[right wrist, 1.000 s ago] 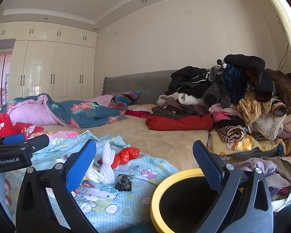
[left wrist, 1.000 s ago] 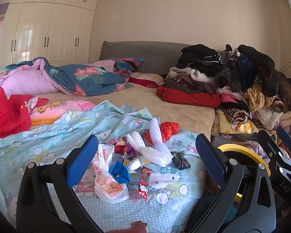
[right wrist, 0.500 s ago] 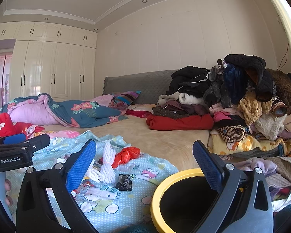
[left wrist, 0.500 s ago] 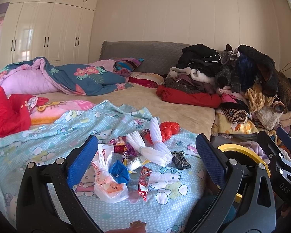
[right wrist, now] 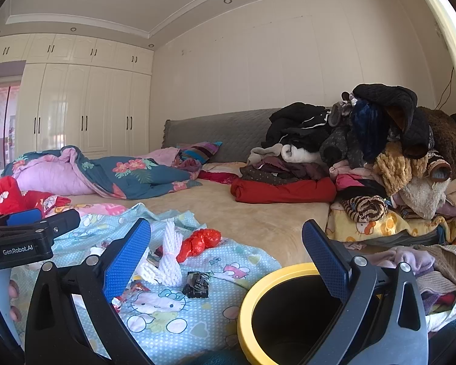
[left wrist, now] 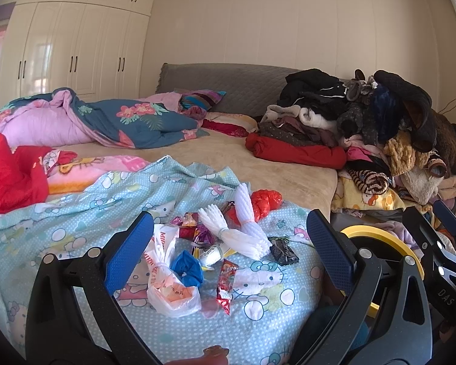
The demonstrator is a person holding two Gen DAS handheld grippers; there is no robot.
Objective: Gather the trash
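You are facing a wide bed (left wrist: 258,164) in a cream-walled bedroom, with white wardrobes (left wrist: 76,48) standing along the left wall. A pale blue cartoon-print sheet (left wrist: 76,213) is covering the near end of the bed, and the trash is lying scattered on it: a white plastic bag (left wrist: 167,286), a blue wad (left wrist: 187,266), a red snack wrapper (left wrist: 226,283), white foam netting (left wrist: 243,231), a black wrapper (left wrist: 284,251) and a crumpled red bag (left wrist: 266,200). A yellow-rimmed bin (right wrist: 258,289) is standing just beside the bed's near corner. Clothes (right wrist: 380,158) are piling high on the right.

Your left gripper (left wrist: 228,243) is hovering over the litter with its jaws spread wide, holding nothing. Your right gripper (right wrist: 226,255) is likewise gaping, empty, above the bin. The bin's base is being cut off from view, and the smaller wrappers are too crumpled to read.
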